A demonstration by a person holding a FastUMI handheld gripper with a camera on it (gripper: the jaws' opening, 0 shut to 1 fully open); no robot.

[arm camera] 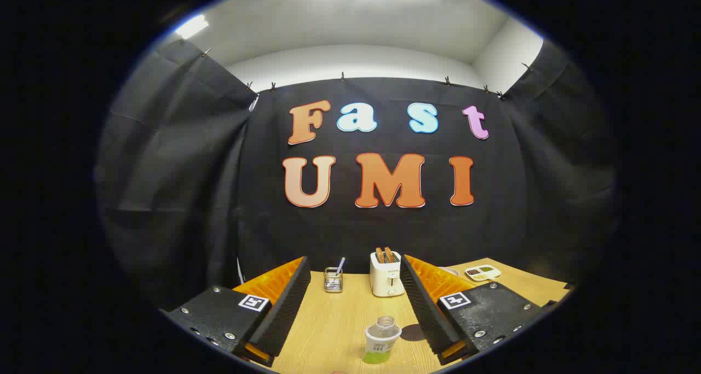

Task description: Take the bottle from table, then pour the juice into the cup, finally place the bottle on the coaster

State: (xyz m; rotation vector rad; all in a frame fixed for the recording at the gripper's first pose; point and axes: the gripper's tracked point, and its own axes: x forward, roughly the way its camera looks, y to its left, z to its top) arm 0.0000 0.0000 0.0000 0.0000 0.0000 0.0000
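The gripper (354, 303) is held above a wooden table (334, 324) with its two fingers spread wide apart, gripping nothing. Going left to right, the left finger (285, 308) comes first, angled in from about eight o'clock of the bottle. Beyond its tip, at roughly eleven o'clock from the bottle, a small clear glass (333, 280) stands with a thin stick leaning in it. The bottle (381, 338) stands upright between the fingers, nearer the right one, its cap off and a little green juice at the bottom; neither finger touches it. At twelve o'clock from the bottle, further back, is a white toaster (386, 274) with two slices sticking up. The right finger (430, 308) follows, and past it, at two o'clock, lies a small divided tray (482, 272) of grains.
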